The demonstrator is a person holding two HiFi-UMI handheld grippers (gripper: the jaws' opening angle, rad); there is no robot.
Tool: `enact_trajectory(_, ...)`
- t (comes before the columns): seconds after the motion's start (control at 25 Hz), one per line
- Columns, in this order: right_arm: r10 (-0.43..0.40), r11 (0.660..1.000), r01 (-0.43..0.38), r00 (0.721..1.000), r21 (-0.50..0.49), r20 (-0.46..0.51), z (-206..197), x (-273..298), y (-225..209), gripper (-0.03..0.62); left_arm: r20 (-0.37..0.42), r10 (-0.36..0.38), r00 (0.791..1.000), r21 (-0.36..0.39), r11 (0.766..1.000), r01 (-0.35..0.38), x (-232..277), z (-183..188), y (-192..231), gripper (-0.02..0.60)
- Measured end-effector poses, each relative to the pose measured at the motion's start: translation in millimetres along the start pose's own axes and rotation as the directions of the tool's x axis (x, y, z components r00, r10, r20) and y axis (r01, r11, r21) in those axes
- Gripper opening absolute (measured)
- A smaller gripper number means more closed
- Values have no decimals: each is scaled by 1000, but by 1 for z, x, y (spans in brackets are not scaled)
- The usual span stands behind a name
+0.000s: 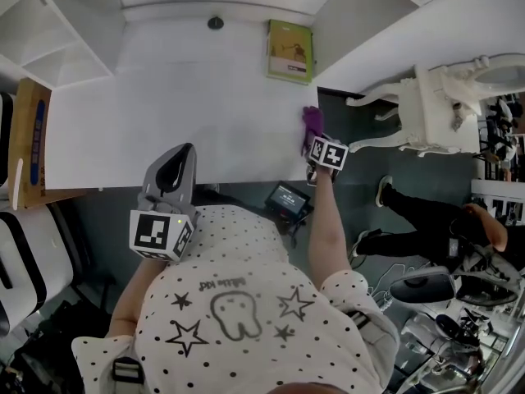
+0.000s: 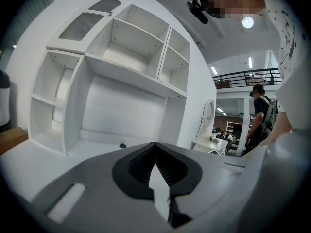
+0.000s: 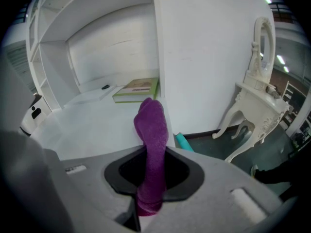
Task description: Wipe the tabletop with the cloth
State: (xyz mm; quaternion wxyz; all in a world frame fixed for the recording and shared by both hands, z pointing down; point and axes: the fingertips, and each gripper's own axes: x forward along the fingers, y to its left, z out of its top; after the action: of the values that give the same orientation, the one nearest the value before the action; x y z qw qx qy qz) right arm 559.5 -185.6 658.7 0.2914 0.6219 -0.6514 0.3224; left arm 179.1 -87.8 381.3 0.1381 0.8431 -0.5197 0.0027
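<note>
A purple cloth (image 1: 311,125) hangs over the right edge of the white tabletop (image 1: 180,105). My right gripper (image 1: 315,143) is shut on it. In the right gripper view the cloth (image 3: 151,123) stands up out of the closed jaws of the right gripper (image 3: 152,152), above the tabletop's (image 3: 92,125) right edge. My left gripper (image 1: 182,151) hovers at the desk's front edge, left of centre. In the left gripper view the left gripper (image 2: 155,147) is shut with nothing in it and points at the shelving behind the desk.
A green book (image 1: 289,50) leans at the back right beside a small black knob (image 1: 216,23). A cardboard box (image 1: 29,138) sits at the left end. A white vanity table (image 1: 435,105) stands to the right, with a person (image 1: 435,220) on the floor there. A small screen (image 1: 287,197) lies below the front edge.
</note>
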Motion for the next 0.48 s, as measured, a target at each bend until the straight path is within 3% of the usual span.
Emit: enact_trajectory(0.48, -147, 989, 147, 989, 3, -19, 5, -1, -23, 67, -41, 40, 998, -31, 999, -41, -24, -15, 18, -2)
